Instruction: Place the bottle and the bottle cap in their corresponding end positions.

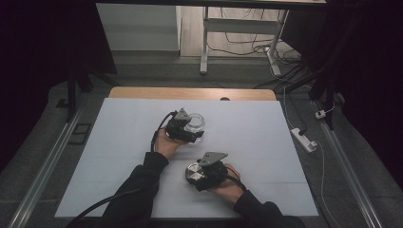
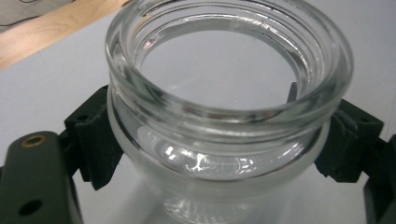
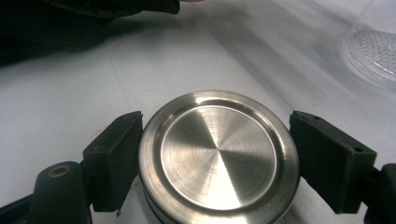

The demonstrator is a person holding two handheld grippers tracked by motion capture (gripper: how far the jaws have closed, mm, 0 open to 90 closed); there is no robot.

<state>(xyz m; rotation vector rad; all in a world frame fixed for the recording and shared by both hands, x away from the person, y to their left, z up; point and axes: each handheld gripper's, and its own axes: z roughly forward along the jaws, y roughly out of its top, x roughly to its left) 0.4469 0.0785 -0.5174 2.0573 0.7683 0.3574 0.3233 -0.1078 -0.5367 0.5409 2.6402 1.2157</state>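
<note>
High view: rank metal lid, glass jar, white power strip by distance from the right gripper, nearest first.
1. Metal lid: clamped in the right gripper, near the table's front.
2. Glass jar: farther back and slightly left, held by the left gripper.
3. White power strip: on the floor, off the table's right edge.

jar (image 2: 224, 135): clear glass, thick-walled, glossy, with bright glints along the threaded rim
lid (image 3: 218, 156): brushed metal, silvery, fine circular grain, shiny raised edge
fingers (image 3: 112, 161): black matt plastic, slightly rough at the edges
desk (image 1: 247, 128): covered by a smooth, matt white sheet; bare pale wood showed at the far edge
sleeve (image 1: 138, 190): dark matt cloth
</note>
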